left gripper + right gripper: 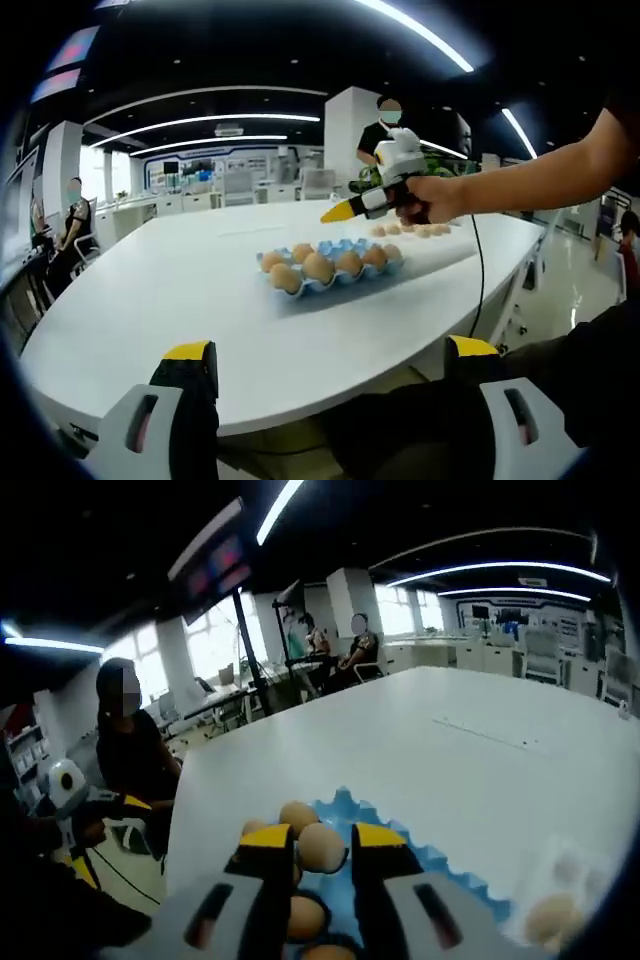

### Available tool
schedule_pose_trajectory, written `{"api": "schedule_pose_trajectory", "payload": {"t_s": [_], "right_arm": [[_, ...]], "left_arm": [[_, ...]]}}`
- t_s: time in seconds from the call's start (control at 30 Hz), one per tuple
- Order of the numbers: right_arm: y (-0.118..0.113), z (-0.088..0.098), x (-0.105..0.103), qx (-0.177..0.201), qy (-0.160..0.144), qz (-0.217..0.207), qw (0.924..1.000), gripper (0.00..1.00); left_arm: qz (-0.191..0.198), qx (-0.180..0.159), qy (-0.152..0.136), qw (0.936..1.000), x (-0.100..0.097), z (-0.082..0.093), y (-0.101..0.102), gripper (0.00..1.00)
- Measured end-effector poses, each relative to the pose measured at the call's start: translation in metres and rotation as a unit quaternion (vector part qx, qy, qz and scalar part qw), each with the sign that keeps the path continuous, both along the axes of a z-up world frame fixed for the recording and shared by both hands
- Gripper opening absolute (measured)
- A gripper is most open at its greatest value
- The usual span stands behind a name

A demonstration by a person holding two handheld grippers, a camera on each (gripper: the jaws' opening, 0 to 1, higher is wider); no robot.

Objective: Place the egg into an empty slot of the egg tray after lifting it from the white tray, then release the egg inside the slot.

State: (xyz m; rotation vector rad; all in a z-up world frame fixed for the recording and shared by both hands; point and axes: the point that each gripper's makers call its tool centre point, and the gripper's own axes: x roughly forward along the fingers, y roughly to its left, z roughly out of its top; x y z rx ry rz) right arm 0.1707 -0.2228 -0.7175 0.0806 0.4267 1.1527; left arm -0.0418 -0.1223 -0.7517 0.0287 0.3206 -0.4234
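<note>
Right gripper [322, 842] pinches an egg [322, 847] between its yellow tips, above the blue egg tray [440, 865]. Left gripper [330, 352] gapes wide, empty, at the white table [180, 290] edge.

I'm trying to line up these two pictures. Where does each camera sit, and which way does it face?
Left gripper view: rides the left gripper, low at the table edge, facing the blue egg tray; the person's hand shows holding the right gripper.
Right gripper view: rides the right gripper, above the egg tray, jaws around an egg.
Shared: table, egg tray.
</note>
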Motion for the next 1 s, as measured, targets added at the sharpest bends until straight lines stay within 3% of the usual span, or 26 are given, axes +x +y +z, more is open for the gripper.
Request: {"api": "schedule_pose_trajectory", "payload": {"t_s": [0.17, 0.37, 0.7, 0.8, 1.0], "right_arm": [[-0.047, 0.007, 0.001, 0.019, -0.011, -0.024, 0.9995, 0.22], [-0.109, 0.002, 0.004, 0.012, -0.009, -0.069, 0.9975, 0.22], [-0.200, -0.007, 0.008, -0.035, -0.010, -0.131, 0.9907, 0.22], [-0.226, -0.015, 0.012, -0.048, -0.002, -0.164, 0.9854, 0.22], [-0.252, -0.027, 0.022, -0.092, -0.003, -0.198, 0.9760, 0.22]], "left_arm": [[-0.002, -0.003, -0.004, 1.0000, 0.003, 0.003, -0.002, 0.95], [-0.013, 0.001, -0.004, 0.9999, 0.007, 0.005, -0.008, 0.95], [-0.021, 0.000, -0.005, 0.9998, 0.014, 0.005, -0.015, 0.95], [-0.023, -0.001, -0.005, 0.9997, 0.013, 0.006, -0.016, 0.95], [-0.025, 0.002, -0.003, 0.9997, 0.013, 0.005, -0.016, 0.95]]}}
